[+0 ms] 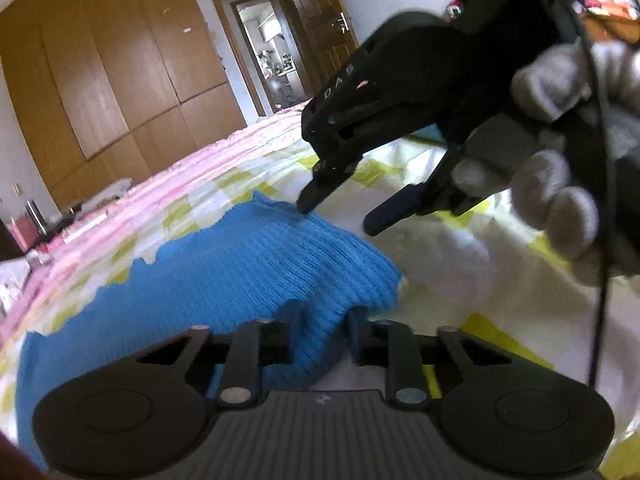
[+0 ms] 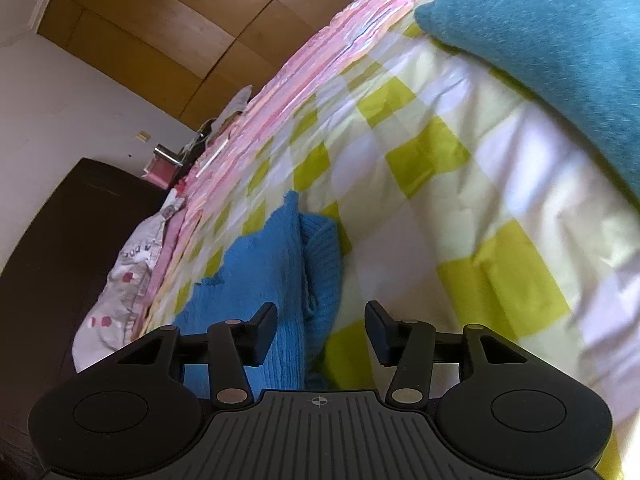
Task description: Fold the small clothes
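A bright blue ribbed knit garment (image 1: pixel 248 268) lies on a bed with a yellow-and-white checked sheet (image 1: pixel 460 264). My left gripper (image 1: pixel 325 330) is shut on a bunched fold of the garment's near edge. In the left wrist view my right gripper (image 1: pixel 340 218), held by a grey-gloved hand, hangs open just above the garment's far corner, one fingertip (image 1: pixel 310 202) touching the knit. In the right wrist view the garment (image 2: pixel 260 280) lies folded under my open right gripper (image 2: pixel 322 334), its edge between the fingers.
A teal folded cloth (image 2: pixel 560 52) lies farther up the bed. A pink striped blanket (image 2: pixel 288 92) runs along the bed's far side. Wooden wardrobes (image 1: pixel 104 64) and an open door (image 1: pixel 272 44) stand behind. A dark cabinet (image 2: pixel 60 248) is beside the bed.
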A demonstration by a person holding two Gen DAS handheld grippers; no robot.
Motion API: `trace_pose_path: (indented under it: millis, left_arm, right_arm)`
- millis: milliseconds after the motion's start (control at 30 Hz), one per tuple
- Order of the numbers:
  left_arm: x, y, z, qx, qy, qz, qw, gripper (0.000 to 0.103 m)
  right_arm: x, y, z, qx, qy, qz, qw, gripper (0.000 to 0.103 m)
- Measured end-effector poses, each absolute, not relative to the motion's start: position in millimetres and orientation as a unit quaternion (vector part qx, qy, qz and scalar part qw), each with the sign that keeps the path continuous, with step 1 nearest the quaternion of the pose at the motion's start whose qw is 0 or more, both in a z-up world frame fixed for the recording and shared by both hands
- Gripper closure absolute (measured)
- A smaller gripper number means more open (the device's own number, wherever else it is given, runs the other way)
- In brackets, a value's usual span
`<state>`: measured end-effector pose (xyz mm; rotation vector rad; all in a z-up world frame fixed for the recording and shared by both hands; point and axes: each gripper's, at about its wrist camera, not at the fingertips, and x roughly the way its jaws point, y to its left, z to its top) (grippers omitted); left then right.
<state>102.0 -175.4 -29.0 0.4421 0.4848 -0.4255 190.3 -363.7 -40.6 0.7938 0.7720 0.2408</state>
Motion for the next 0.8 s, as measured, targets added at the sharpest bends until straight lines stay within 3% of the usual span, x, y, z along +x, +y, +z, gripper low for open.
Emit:
trace_pose_path:
  millis: [167, 567, 600, 700, 800]
  left_arm:
    - [102, -171, -22, 0.193, 0.245, -0.219, 0.924, 0.084]
    - [102, -159, -7, 0.122, 0.258, -0.234, 0.930, 0.086]
    - [101, -158, -6, 0.119, 0.257, -0.234, 0.930, 0.086]
    - [101, -154, -2, 0.104, 0.257, -0.237, 0.931, 0.087]
    - [100, -150, 3, 0.084, 0.258, -0.242, 0.932, 0.087]
  right_arm:
    - [211, -362, -50, 0.398, 0.372, 0.117, 0.831, 0.046]
    - [241, -347, -60, 0.424, 0.366, 0.133, 0.818, 0.047]
    - [240, -346, -60, 0.425, 0.365, 0.132, 0.818, 0.051]
    - [239, -348, -63, 0.430, 0.375, 0.125, 0.812, 0.078]
    - [231, -356, -66, 0.463, 0.368, 0.124, 0.797, 0.084]
